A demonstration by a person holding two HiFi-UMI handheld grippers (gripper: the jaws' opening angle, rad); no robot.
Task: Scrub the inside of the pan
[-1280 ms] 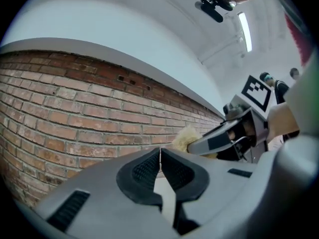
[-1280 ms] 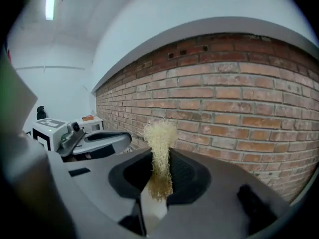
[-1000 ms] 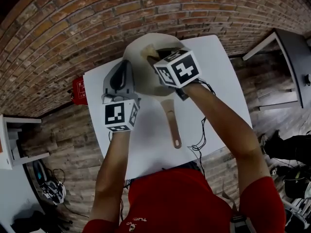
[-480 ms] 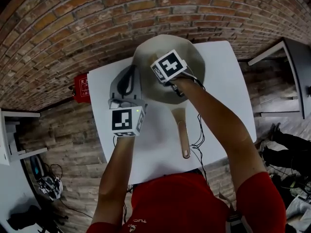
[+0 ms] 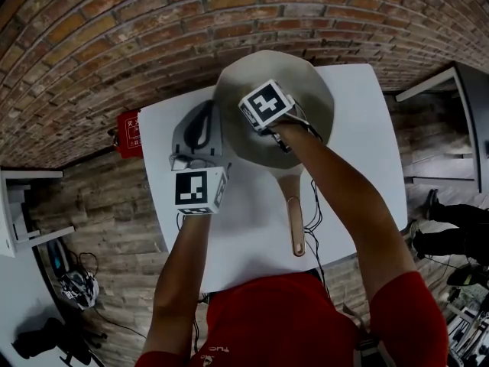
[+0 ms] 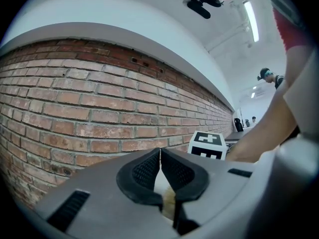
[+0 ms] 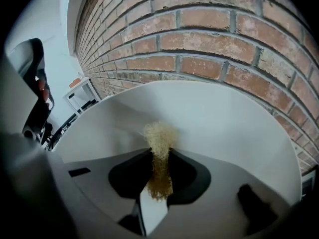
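Shift: right tongs point(image 7: 160, 169), clamped on the scourer point(image 7: 158, 136), have moved to the middle of the pan point(image 5: 309, 90).
Left tongs point(image 6: 160, 164): pinched on its left rim.
Meaning: scrubbing looks under way.

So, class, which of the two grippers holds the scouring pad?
The right gripper: a tan scouring pad is clamped in its jaws; the left gripper is shut.

This looks like a lab or test studio, not a home. There is a bare brick wall point(image 5: 92, 44) on the far side, a plank floor point(image 5: 114, 205) and a plain white table point(image 5: 359, 128). Strip lights point(image 6: 250, 14) run overhead, a red extinguisher box point(image 5: 128, 134) sits by the wall, and tangled cables point(image 5: 76, 289) lie near left.
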